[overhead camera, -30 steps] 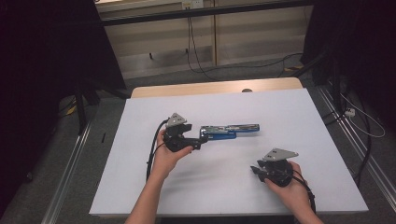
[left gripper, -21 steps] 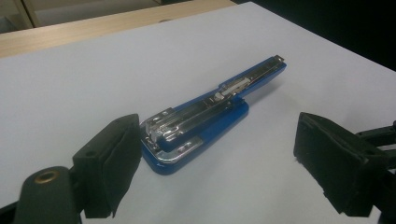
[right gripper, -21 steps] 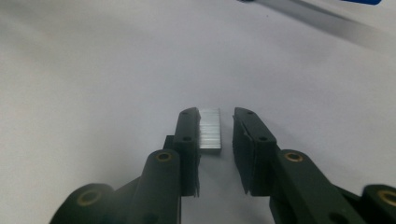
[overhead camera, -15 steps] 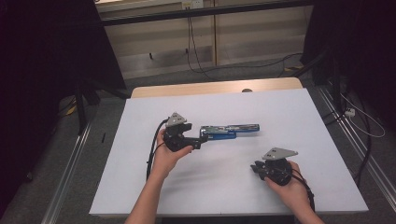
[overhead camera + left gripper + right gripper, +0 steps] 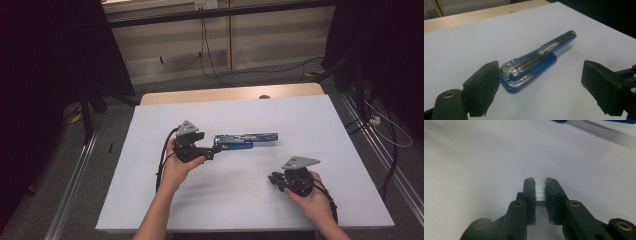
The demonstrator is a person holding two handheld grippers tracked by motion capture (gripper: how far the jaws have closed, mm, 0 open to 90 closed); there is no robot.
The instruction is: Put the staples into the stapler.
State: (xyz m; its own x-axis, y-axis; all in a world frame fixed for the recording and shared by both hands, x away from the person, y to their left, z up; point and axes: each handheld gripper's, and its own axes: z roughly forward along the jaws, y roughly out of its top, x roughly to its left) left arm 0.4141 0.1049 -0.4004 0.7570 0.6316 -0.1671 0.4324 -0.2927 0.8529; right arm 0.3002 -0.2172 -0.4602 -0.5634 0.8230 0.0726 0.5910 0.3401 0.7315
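Right gripper view: right tongs (image 5: 540,192) just closing, clamped on staple strip (image 5: 540,190), ready for loading. Stapler (image 5: 534,62) laid open on tabletop (image 5: 461,45), tray exposed; left tongs (image 5: 540,85) spread wide, straddling hinge end.

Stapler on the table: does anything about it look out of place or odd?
Yes. The blue stapler lies swung fully open and flat on the white table, its metal staple channel exposed. The left gripper stands open around its hinge end without touching it. The right gripper, apart from it, is shut on a strip of staples.
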